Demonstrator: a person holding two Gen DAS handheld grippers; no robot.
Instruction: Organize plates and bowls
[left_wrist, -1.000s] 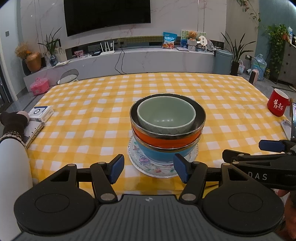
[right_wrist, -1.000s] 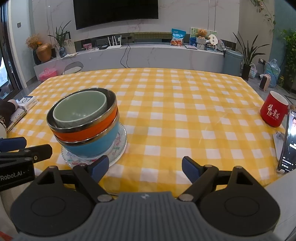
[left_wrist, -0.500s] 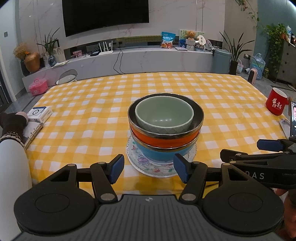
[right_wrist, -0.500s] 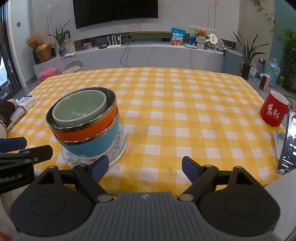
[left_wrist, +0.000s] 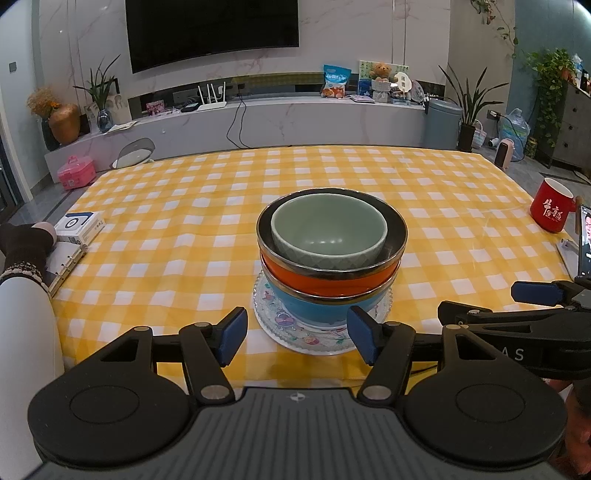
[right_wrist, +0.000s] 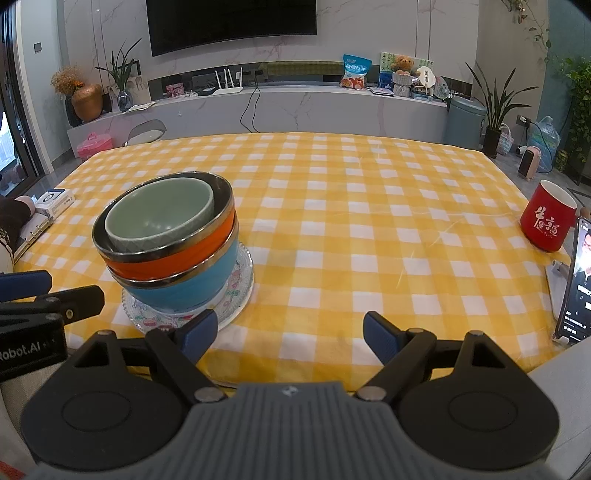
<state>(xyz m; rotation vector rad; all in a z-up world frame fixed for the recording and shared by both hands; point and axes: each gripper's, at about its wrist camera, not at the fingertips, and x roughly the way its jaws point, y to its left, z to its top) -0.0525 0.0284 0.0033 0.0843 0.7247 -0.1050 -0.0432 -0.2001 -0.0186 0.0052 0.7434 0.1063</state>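
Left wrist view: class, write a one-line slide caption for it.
Open left gripper faces a pale green ceramic bowl nested in orange and blue steel-rimmed bowls on a patterned glass plate.

We see our left tongs (left_wrist: 297, 334) held wide open and empty before a green bowl (left_wrist: 328, 232) nested in orange (left_wrist: 332, 282) and blue bowls (left_wrist: 317, 308) on a patterned plate (left_wrist: 271, 326) on the table (left_wrist: 184, 206).

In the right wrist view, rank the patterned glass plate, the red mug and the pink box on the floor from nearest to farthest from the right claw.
1. Patterned glass plate, on the yellow checked tablecloth just left of the open right claw, under the stacked bowls.
2. Red mug with white lettering, far right table edge.
3. Pink box, on the floor beyond the table's far left corner.
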